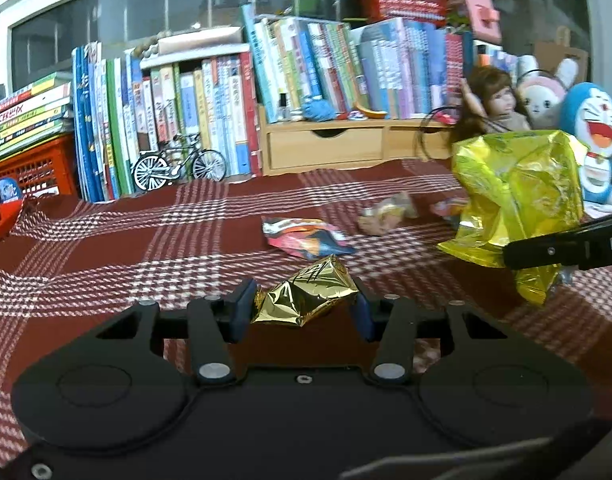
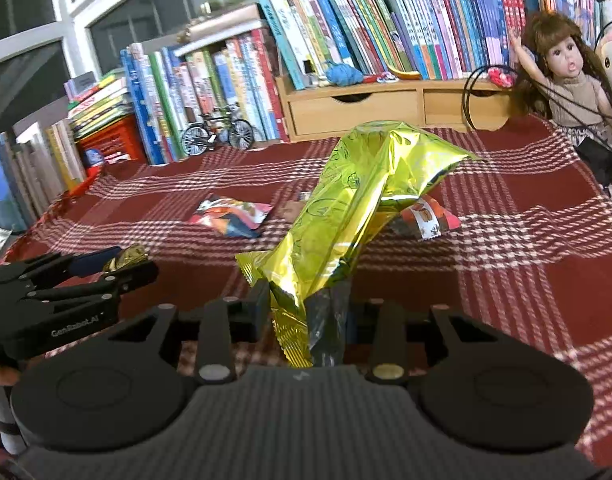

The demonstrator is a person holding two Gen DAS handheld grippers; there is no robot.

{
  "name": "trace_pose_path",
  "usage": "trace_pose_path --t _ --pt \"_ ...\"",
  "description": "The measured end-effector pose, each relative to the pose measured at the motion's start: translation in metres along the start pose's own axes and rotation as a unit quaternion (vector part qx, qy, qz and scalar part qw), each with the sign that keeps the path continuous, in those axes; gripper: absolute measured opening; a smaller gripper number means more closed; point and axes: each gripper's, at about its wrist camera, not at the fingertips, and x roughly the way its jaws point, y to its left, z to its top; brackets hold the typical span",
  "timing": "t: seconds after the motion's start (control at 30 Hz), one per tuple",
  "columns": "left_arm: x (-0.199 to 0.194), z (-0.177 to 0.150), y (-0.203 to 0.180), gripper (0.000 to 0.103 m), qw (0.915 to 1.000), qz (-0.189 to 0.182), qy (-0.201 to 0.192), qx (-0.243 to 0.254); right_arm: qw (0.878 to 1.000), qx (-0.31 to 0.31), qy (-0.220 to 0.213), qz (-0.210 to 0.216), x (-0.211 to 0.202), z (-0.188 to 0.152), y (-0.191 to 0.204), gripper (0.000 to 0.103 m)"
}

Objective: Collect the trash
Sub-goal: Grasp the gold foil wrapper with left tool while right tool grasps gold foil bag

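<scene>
**2 wrappers in hand, more on the cloth**

In the left wrist view, we had our left gripper clenched on a crumpled gold wrapper, lifted clear of the plaid tablecloth. Beyond it lay a colourful snack packet and a small pale wrapper, both ungathered.

In the right wrist view, our right gripper pinched the lower end of a yellow foil bag, holding it upright, probably so its mouth could receive trash. An orange wrapper lay just behind the bag.
</scene>
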Motion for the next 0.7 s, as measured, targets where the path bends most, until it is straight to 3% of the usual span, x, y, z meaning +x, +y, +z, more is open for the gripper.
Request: trace_pose_path --t 0.4,0.7 --pt "-0.099 -0.034 -0.041 0.047 0.9993 -0.032 -0.014 0.013 0.998 -0.043 0.002 0.055 -0.084 -0.051 0.026 0.041" --pt "-0.172 -0.085 -0.063 0.047 0.9981 -0.050 -0.025 -0.026 0.992 -0.089 0.031 0.088 -0.127 -0.108 0.040 0.041"
